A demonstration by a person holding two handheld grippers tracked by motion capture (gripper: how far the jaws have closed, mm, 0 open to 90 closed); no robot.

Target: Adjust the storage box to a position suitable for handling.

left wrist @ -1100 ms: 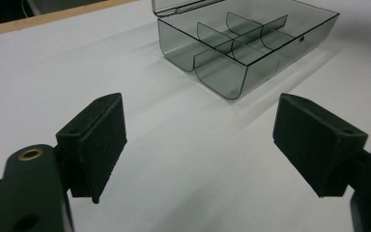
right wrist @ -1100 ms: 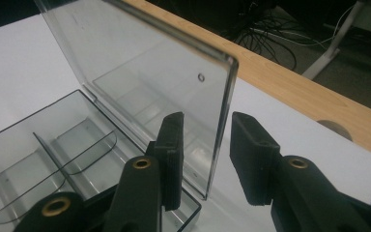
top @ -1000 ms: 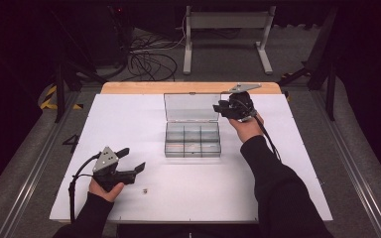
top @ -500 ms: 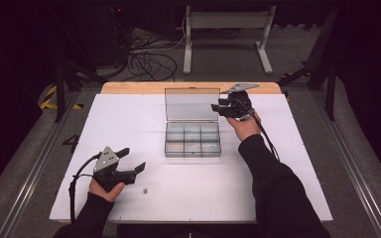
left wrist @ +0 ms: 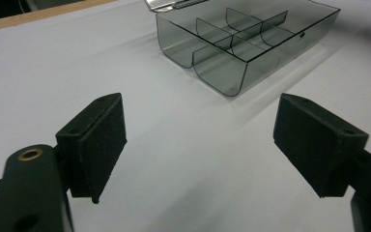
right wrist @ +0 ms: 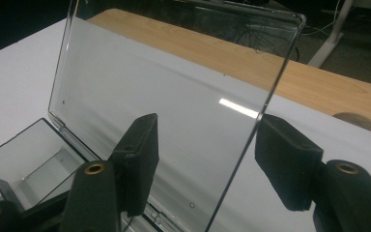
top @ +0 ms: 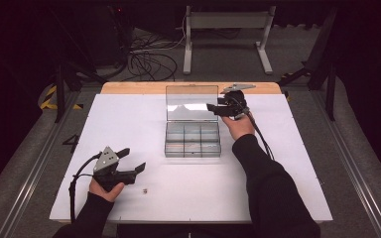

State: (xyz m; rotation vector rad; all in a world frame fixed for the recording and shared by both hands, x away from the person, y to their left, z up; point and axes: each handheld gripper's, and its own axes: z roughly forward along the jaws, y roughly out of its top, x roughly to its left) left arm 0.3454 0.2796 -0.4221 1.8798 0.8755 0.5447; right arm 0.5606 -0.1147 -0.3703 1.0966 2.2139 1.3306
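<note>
A clear plastic compartment box [top: 192, 141] stands mid-table with its lid [top: 191, 101] raised upright. My right gripper [top: 212, 109] is at the lid's right edge. In the right gripper view the lid [right wrist: 174, 96] has that edge between the jaws of the right gripper [right wrist: 207, 164]. The jaws have just been opening, and the pads stand off the lid. My left gripper [top: 135, 159] rests near the front left, open and holding nothing. The left gripper view has its jaws wide around the left gripper [left wrist: 207, 145], facing the box [left wrist: 241, 43] with several bare compartments.
A tiny dark item [top: 145, 190] lies on the white tabletop [top: 129, 124], just right of my left hand. A wooden strip [top: 129, 88] runs along the far edge. Beyond it on the floor are cables [top: 149, 54] and a metal stand [top: 228, 29].
The right gripper's jaws stand wider apart than before, and that hand has edged left and down beside the lid. The lid stays upright. My left gripper has not moved.
</note>
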